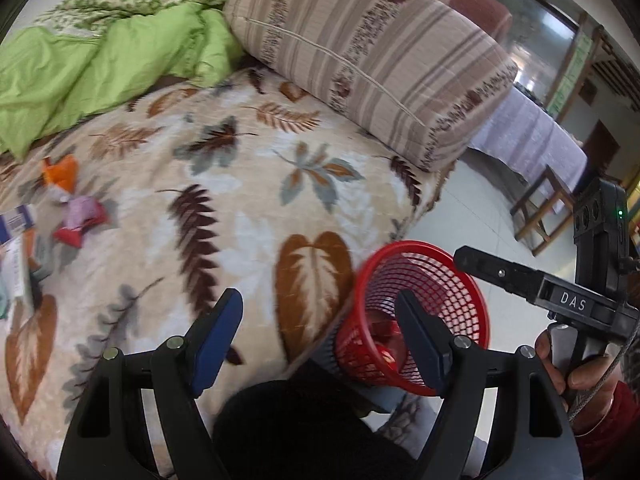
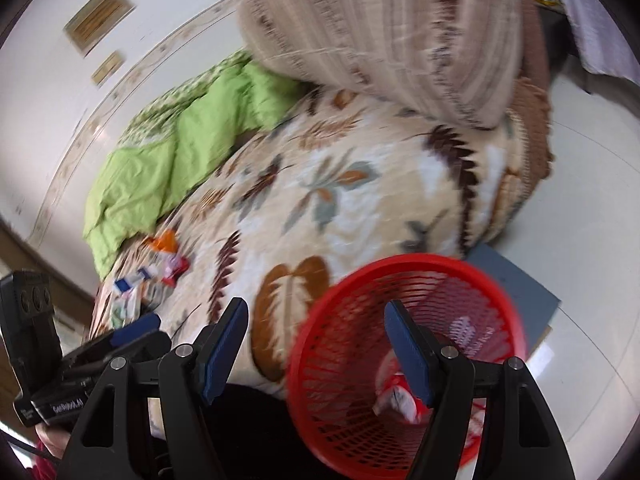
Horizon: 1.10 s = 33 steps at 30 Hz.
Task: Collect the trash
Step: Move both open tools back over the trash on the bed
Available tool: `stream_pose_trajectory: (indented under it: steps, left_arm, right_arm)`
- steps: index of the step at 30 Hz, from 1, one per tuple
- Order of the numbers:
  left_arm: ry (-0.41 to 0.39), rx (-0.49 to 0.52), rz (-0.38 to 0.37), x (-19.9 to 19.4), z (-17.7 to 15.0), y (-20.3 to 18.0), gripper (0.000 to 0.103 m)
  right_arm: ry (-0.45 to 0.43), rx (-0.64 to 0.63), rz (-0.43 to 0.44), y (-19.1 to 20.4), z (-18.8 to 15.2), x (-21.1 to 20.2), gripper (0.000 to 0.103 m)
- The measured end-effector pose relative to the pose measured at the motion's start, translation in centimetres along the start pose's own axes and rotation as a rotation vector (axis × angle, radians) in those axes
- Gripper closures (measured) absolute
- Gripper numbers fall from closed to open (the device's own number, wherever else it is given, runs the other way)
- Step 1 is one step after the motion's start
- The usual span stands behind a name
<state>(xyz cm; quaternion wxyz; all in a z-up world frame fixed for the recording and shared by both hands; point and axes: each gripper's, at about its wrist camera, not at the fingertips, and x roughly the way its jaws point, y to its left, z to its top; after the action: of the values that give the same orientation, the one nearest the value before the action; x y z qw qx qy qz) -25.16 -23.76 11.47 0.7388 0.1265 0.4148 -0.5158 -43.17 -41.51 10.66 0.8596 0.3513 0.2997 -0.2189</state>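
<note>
A red mesh basket [image 1: 436, 280] stands on the floor beside the bed, with red and white wrappers [image 2: 400, 398] inside. It also shows in the right wrist view [image 2: 340, 360]. Loose trash lies on the leaf-patterned blanket: an orange wrapper [image 1: 62, 172], a pink and red wrapper [image 1: 82, 218] and papers [image 1: 16, 240], seen small in the right wrist view [image 2: 160, 264]. My left gripper [image 1: 320, 340] is open and empty above the bed edge. My right gripper [image 2: 316, 348] is open and empty above the basket's rim; it also shows in the left wrist view [image 1: 500, 272].
A striped cushion [image 1: 360, 52] and a green quilt [image 1: 100, 68] lie at the bed's far side. A grey board [image 2: 516, 284] lies under the basket on the white floor. A table with a lilac cloth [image 1: 532, 136] and a wooden stool [image 1: 540, 208] stand at the right.
</note>
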Motion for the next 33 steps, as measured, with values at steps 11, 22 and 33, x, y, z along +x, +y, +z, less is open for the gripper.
stream_pose_trajectory:
  steps: [11,22,33]
  left_arm:
    - [-0.1,-0.235,0.129,-7.5,-2.8,11.7,0.026]
    - [-0.207,-0.625,0.361,-13.9,-6.3,28.1,0.026]
    - [-0.204,-0.8,0.299,-7.9,-4.1,36.0,0.026]
  right_arm:
    - [0.125,-0.216,0.135,10.9,-1.6,6.0,0.029]
    - [0.184,-0.354,0.183,16.9,-3.2,9.3,0.029]
    - [0.207,-0.374,0.16,17.4,-3.7,10.6,0.029]
